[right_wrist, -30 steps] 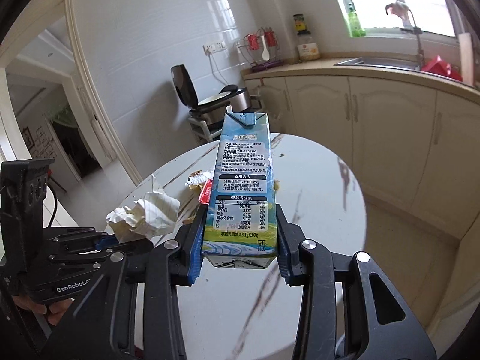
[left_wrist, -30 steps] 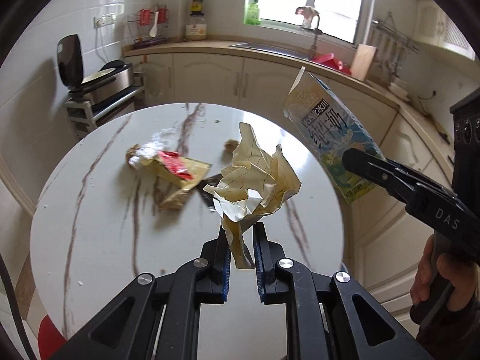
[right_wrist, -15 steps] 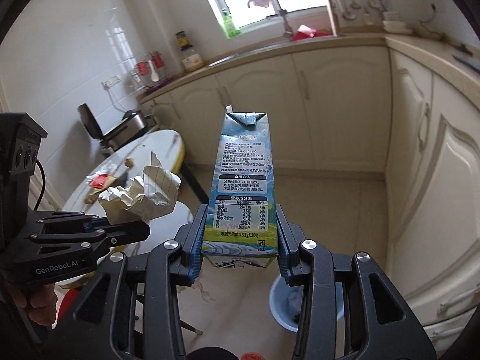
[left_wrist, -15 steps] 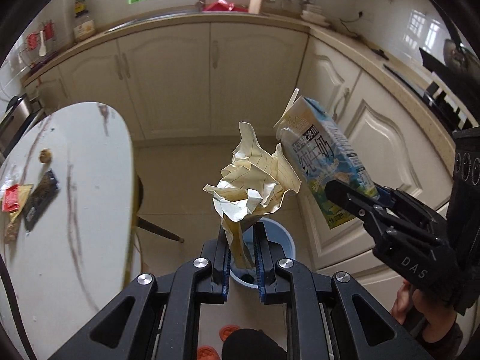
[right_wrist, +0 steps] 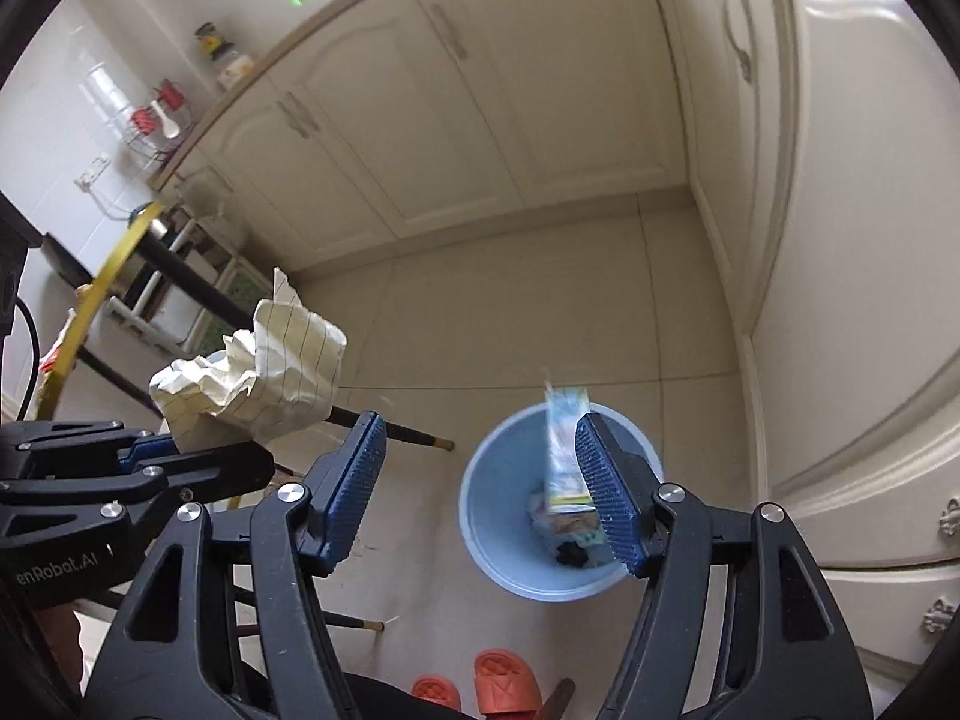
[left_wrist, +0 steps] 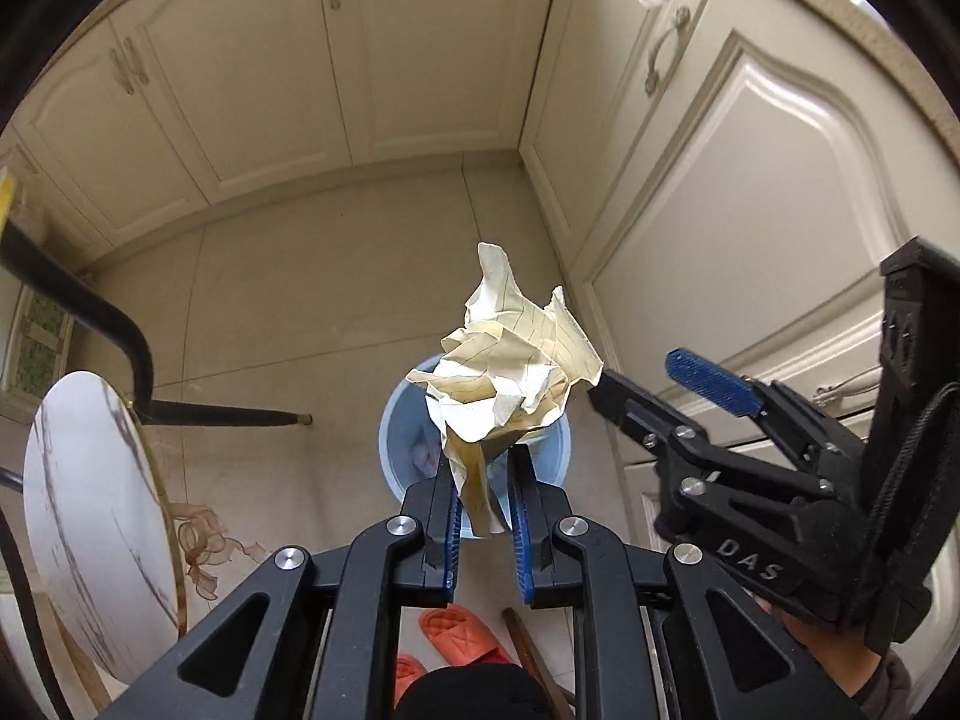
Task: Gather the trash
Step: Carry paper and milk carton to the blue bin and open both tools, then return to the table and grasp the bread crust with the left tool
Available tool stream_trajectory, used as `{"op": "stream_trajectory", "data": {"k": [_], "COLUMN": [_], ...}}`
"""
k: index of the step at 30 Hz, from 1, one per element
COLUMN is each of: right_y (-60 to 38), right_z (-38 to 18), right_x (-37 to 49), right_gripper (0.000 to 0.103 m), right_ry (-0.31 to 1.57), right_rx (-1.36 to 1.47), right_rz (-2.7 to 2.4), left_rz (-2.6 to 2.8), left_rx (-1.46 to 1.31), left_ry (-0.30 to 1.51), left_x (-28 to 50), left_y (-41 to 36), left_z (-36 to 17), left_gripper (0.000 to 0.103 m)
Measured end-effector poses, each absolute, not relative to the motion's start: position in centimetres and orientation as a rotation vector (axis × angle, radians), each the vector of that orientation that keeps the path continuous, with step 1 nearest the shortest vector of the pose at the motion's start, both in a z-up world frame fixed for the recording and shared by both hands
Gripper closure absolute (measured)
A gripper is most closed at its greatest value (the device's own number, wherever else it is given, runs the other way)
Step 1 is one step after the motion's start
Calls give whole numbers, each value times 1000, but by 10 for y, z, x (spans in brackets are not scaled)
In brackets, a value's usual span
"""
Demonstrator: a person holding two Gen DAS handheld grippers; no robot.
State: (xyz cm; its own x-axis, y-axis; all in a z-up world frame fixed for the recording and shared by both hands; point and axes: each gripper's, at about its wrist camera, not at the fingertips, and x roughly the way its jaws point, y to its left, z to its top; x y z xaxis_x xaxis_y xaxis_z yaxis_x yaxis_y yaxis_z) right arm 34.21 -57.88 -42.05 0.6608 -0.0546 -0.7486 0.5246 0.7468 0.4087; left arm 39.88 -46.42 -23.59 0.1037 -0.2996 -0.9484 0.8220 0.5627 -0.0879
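Observation:
My left gripper [left_wrist: 485,495] is shut on a crumpled ball of lined yellow paper [left_wrist: 510,372] and holds it above a light blue trash bin [left_wrist: 399,420] on the floor. The paper also shows in the right wrist view [right_wrist: 258,378]. My right gripper [right_wrist: 480,492] is open and empty above the bin [right_wrist: 498,558]. The blue milk carton [right_wrist: 564,450] is blurred and dropping into the bin, beside my right finger. The right gripper also shows in the left wrist view [left_wrist: 636,384], to the right of the paper.
Cream kitchen cabinets [left_wrist: 336,60] line the back and right. The round marble table [left_wrist: 90,516] with black legs [left_wrist: 222,417] stands at left. Orange slippers [right_wrist: 498,681] are on the tiled floor below. Other trash lies in the bin.
Both grippers swung from the table down over the bin. My right gripper opened and let go of the milk carton, which is falling into the bin. The left still holds the paper.

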Motion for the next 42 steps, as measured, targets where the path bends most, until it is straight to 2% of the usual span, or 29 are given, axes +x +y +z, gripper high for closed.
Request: {"op": "stream_trajectory", "data": {"k": [4,6,7,8,11,16,22,26,35,38,42], "right_y": [-585,-587,-589,-591,-590,-582,-546,-509,-420,-390,-357], "right_z": [-424,-424,-425,-425,-420,-401,-351,-313,-251,-239,-230], "right_x": [334,329,328,326,324,328,326,330,361,381,410], "right_gripper": [38,38,38,37,36,36,35,26,22,22,17], "right_ry": [793,788,789,791,783,749,679,632,597,611,639], "right_rx": [668,678,678,680,685,666,599,525,360,309,251], "right_rz": [-418,-424,-428,-428,-422,-383,-320,-271,-137,-89,-40], "left_rz": [-885,-884,-877,-870,-865,-829,-762,-727,-569,-490,-385], "left_rx": [571,579,584,585,571,548,499,439,322,284,248], "left_ry": [1210,1221,1220,1214,1202,1098,935,843,768,767,792], "left_x": [404,405,405,404,405,389,366,354,350,355,377], "left_y": [-485,-494,-497,-500,-499,-468,-420,-370,-251,-222,-175], "left_z": [-252,-259,-260,-260,-254,-220,-160,-127,-84,-83,-84], "left_gripper": [87,78,68,63,59,53,44,32,23,23,23]}}
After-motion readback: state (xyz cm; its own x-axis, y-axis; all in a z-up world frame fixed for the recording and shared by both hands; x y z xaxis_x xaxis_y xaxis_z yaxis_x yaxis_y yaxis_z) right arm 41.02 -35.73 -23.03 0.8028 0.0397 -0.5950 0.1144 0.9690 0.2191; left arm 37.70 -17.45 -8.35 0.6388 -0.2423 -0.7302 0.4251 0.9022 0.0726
